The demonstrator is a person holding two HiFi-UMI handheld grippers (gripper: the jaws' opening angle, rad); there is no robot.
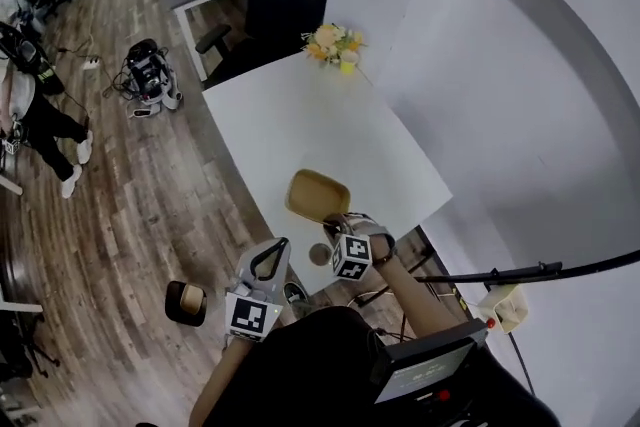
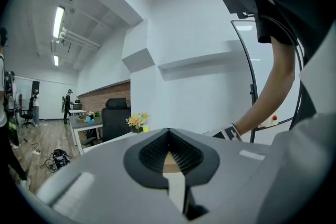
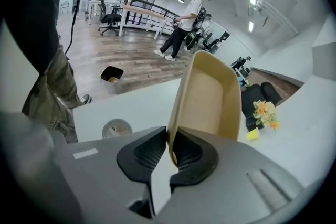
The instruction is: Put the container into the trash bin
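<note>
right gripper has the container, folks: its jaws are clamped on the rim of that tan, shallow tub, one pad inside the wall and one outside, and the tub stands tipped up on edge beyond them. from the head view the container hangs over the near end of the white desk, at twelve o'clock from the right gripper, and it looks to be lifted off the surface rather than resting on it. the left gripper hovers just beside, at about eight o'clock from the container, jaws closed together at the tips with nothing in them; its own view shows only a sliver of tan through the gap lower down, which is the tub farther off. a small round disc lies on the desk between the two grippers. now the target: the trash bin, a small dark one on the wooden floor, sits well apart from the desk at roughly seven o'clock from the container, and it shows up again out past the desk edge in the right gripper view. so, by my reading, the pickup is done and the grip looks sound; what's left is the carry off the desk, down over the bin, and the release.
</note>
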